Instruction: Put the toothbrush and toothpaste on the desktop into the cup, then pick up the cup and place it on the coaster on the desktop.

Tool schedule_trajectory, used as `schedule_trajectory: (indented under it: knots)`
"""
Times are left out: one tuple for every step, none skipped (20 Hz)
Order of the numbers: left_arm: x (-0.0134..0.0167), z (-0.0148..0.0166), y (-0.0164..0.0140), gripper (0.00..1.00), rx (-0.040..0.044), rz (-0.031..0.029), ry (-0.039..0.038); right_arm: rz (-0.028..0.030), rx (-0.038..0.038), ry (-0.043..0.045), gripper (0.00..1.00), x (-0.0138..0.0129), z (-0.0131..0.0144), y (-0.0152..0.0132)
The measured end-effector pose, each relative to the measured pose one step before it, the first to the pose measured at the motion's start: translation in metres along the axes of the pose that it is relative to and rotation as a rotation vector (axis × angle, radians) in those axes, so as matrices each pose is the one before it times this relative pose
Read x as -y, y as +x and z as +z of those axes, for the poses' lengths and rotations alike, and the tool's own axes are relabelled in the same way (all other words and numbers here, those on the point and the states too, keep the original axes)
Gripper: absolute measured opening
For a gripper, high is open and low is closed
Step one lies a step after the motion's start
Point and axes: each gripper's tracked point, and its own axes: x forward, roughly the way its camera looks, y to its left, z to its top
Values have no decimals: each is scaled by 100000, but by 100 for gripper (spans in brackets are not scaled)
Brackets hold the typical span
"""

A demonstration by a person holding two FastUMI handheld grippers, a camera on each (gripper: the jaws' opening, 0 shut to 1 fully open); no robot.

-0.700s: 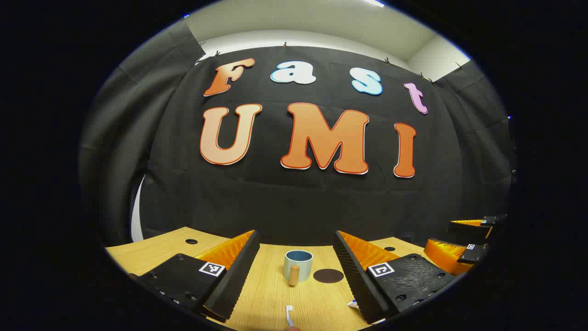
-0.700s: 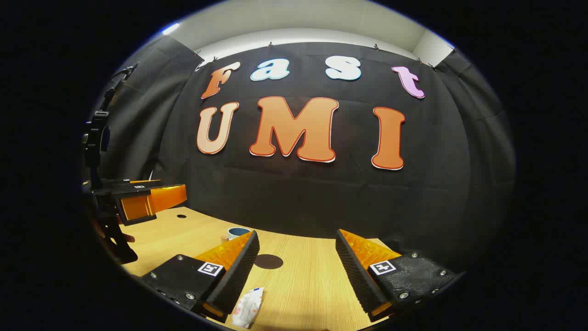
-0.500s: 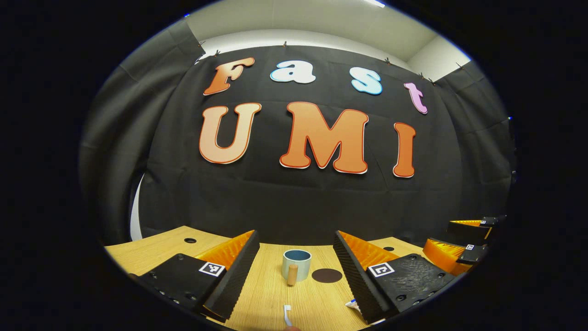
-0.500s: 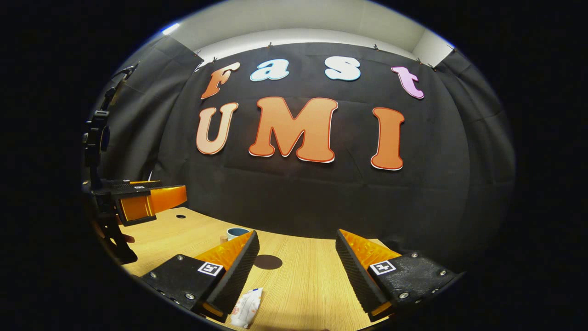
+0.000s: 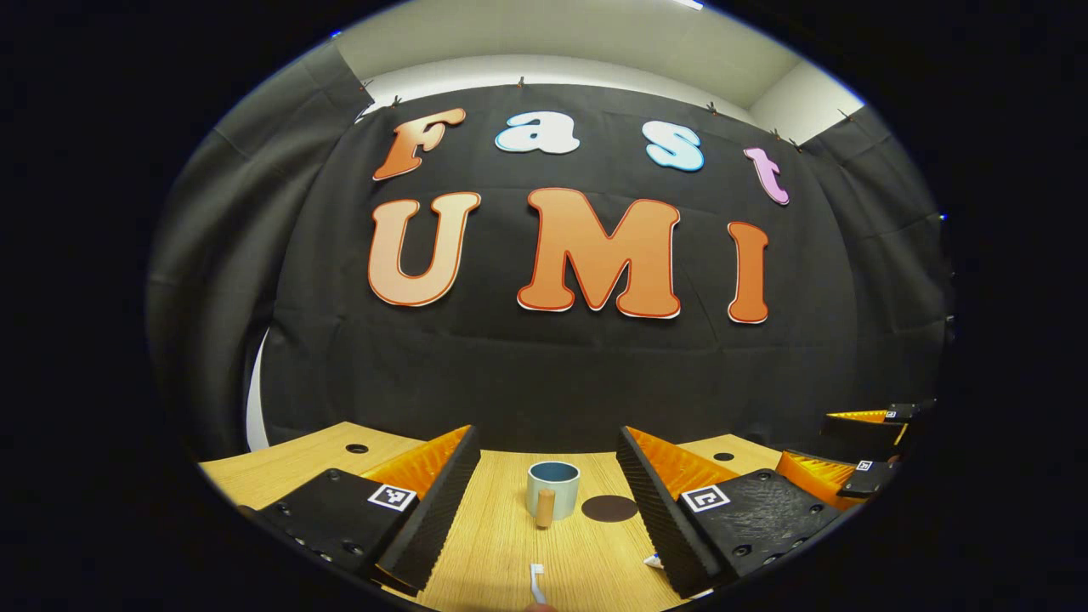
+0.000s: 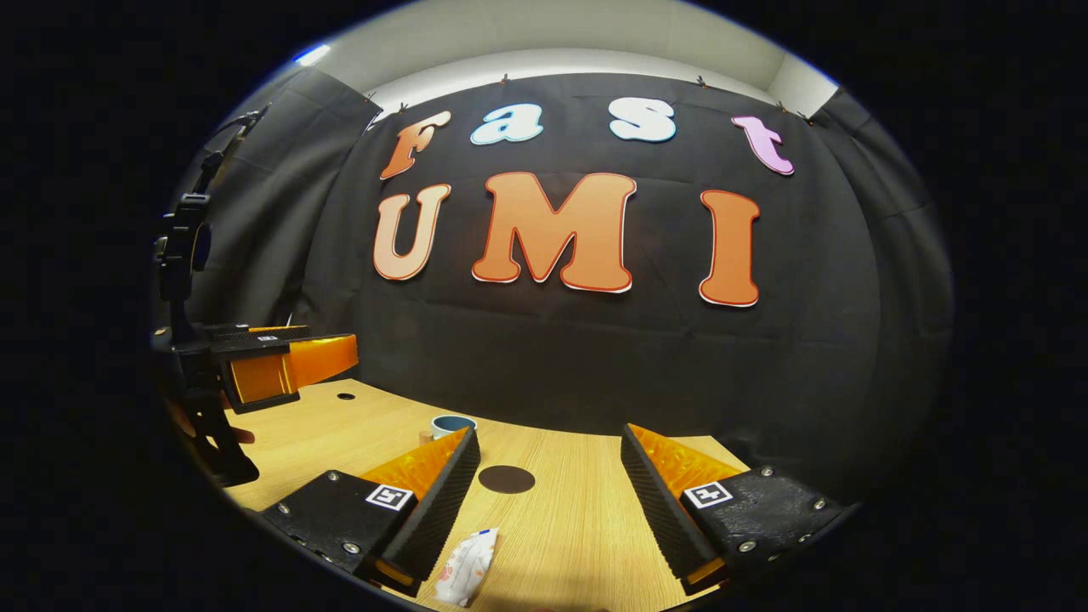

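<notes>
left gripper view showed the left gripper (image 5: pixel 548 476) spread wide above the desktop (image 5: pixel 501 544), the cup (image 5: pixel 552 489) standing just beside the coaster (image 5: pixel 609 508) and the toothbrush (image 5: pixel 535 582) near the front edge. right gripper (image 6: pixel 548 476) hung equally wide, toothpaste (image 6: pixel 466 567) lying by its left finger, bare wood between.

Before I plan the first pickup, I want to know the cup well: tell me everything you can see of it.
The cup is a short, pale blue-grey mug, glossy like ceramic, with a darker blue inside. It stands upright on the wooden desktop, mouth open; nothing shows above its rim. A stubby, wood-coloured peg handle faces the left gripper. The dark round coaster lies beside it, apart. No gripper touches it.
</notes>
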Motion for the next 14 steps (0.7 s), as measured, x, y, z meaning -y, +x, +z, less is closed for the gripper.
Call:
schedule_trajectory:
  knots:
    - [97,-284,32,97,-651,-127,268,130,-689,-243,100,-47,-215,40]
    - [18,-277,24,97,-956,-199,72,1,-1019,-178,100,28,-463,58]
    - [39,-427,-111,97,-1357,-306,47,462,-1339,-111,100,-80,-410,73]
    - [30,-486,-50,97,-1706,-192,116,357,-1511,34,100,-235,-442,77]
    - [72,-700,54,97,-1988,-353,332,562,-1499,-33,100,-222,-459,48]
    - [57,-690,-96,97,-2102,-142,444,438,-1629,-32,100,-196,-626,48]
    - [-101,-885,8,97,-2317,-159,506,573,-1806,1,100,-260,-655,72]
    - [-60,-827,-15,97,-2602,42,202,728,-2244,103,100,-326,-762,56]
    - [69,-1263,59,97,-2830,-234,-152,963,-2583,379,100,-381,-793,161]
    - [72,-1055,-56,98,-3057,-384,-519,992,-3050,535,100,-321,-995,161]
    - [19,-1308,-10,98,-3134,-374,-692,1150,-2783,598,100,-336,-983,79]
    - [51,-1008,63,98,-3128,-460,-321,944,-2915,444,100,-333,-931,161]
    - [-66,-964,152,97,-2768,-253,70,765,-2736,257,100,-279,-856,258]
    - [-101,-937,119,98,-2805,48,377,616,-3098,180,100,-247,-963,260]
